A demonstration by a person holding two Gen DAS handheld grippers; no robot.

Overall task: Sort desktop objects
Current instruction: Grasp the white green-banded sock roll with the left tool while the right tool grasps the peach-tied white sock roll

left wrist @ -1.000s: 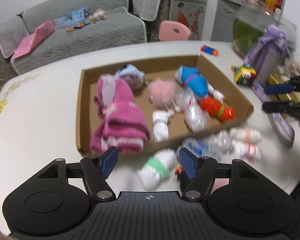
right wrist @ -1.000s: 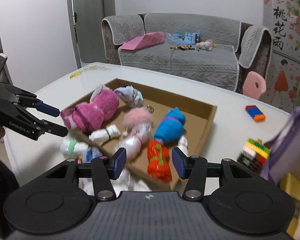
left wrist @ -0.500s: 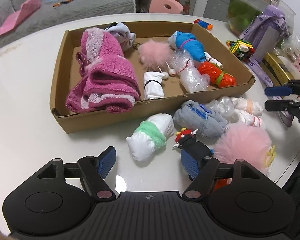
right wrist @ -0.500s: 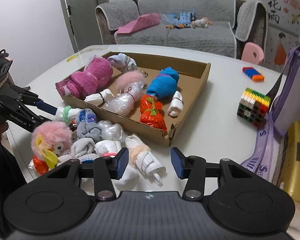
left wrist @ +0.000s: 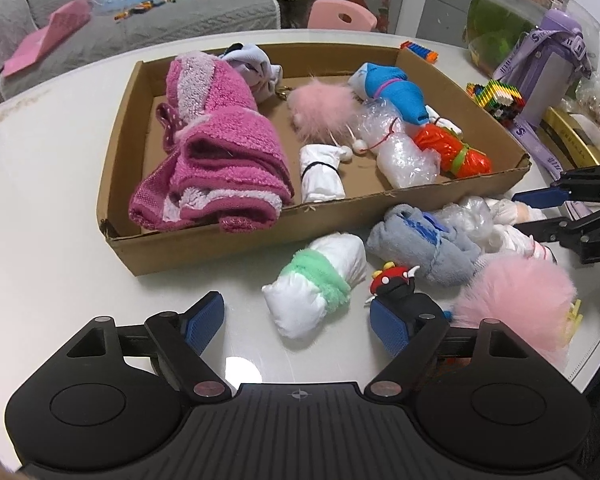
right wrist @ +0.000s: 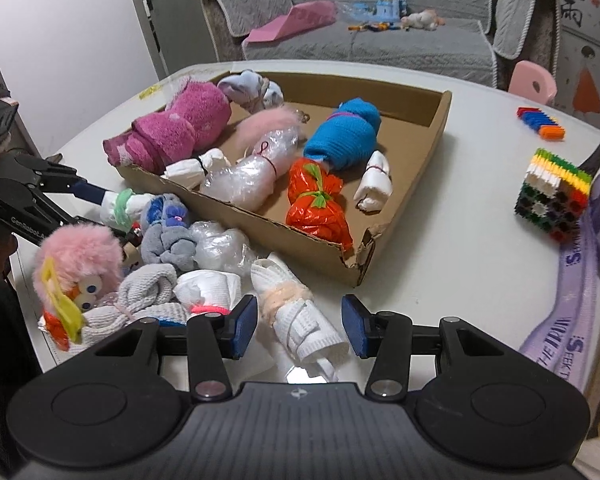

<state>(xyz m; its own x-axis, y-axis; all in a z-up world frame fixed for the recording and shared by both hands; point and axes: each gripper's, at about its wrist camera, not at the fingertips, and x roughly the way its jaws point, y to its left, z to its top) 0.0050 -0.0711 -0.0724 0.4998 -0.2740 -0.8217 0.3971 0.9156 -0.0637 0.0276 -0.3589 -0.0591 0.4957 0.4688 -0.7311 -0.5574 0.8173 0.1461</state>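
A shallow cardboard box (left wrist: 204, 240) (right wrist: 440, 120) holds a magenta towel (left wrist: 216, 152), a pink pom-pom (left wrist: 324, 108), a blue sock roll (right wrist: 344, 136), an orange bag bundle (right wrist: 320, 208) and clear wrapped bundles. Loose bundles lie on the table before it. My left gripper (left wrist: 298, 322) is open; a white roll with a green band (left wrist: 320, 284) lies between and just beyond its fingers. My right gripper (right wrist: 300, 330) is open around a white cloth roll with a peach band (right wrist: 292, 312).
A fluffy pink toy (left wrist: 516, 296) (right wrist: 80, 256), a grey cloth bundle (left wrist: 420, 244) and a small red-and-black figure (left wrist: 396, 280) lie beside the rolls. A colourful block cube (right wrist: 552, 196), a purple strap (right wrist: 568, 320) and a fish bowl (left wrist: 512, 20) stand to the right.
Both grippers have pulled back and dropped lower toward the table's near edge. The loose bundles have come into view, and each gripper now has a white roll between its open fingers.
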